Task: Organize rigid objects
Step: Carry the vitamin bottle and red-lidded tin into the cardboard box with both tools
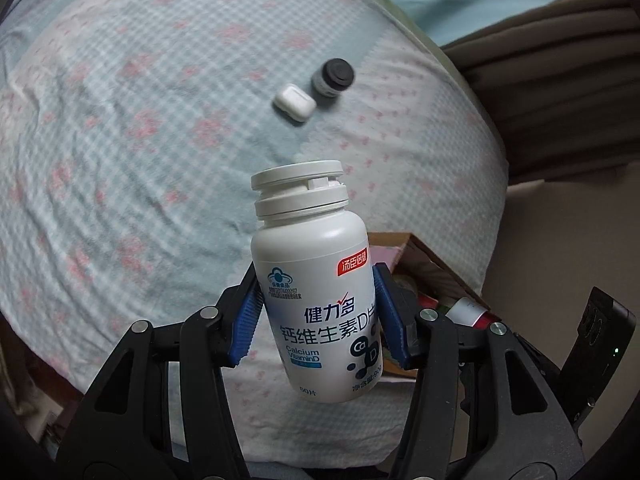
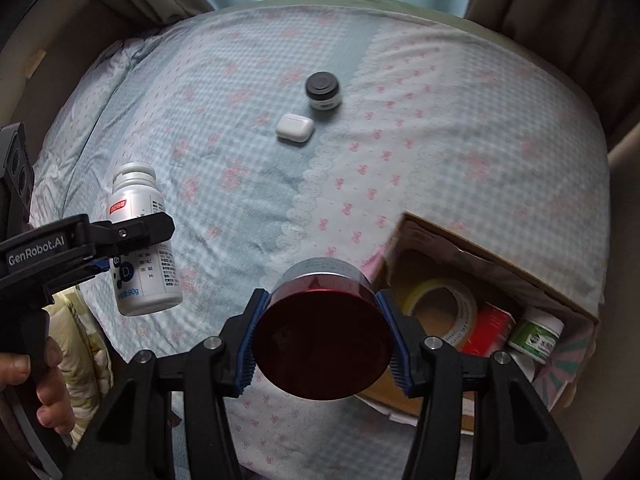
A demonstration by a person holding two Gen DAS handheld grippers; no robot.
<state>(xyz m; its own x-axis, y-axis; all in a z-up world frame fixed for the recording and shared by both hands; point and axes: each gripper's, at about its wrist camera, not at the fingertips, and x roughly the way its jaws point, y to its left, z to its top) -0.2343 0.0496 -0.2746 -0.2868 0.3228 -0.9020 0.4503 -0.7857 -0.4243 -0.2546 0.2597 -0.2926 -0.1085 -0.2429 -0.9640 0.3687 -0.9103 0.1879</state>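
My left gripper (image 1: 316,312) is shut on a white calcium vitamin D bottle (image 1: 316,280) and holds it upright above the bed; the bottle also shows in the right wrist view (image 2: 142,240). My right gripper (image 2: 322,336) is shut on a dark red round tin (image 2: 322,332), held above the bed beside the cardboard box (image 2: 520,276). A white earbud case (image 1: 295,103) (image 2: 295,128) and a small black-capped jar (image 1: 333,77) (image 2: 324,91) lie on the bedsheet farther off.
The open cardboard box at the bed's right edge (image 1: 436,264) holds a tape roll (image 2: 440,308), a red item (image 2: 486,330) and a green-labelled bottle (image 2: 536,334). The checked floral bedsheet (image 2: 240,200) covers the bed. Curtains (image 2: 540,8) hang behind.
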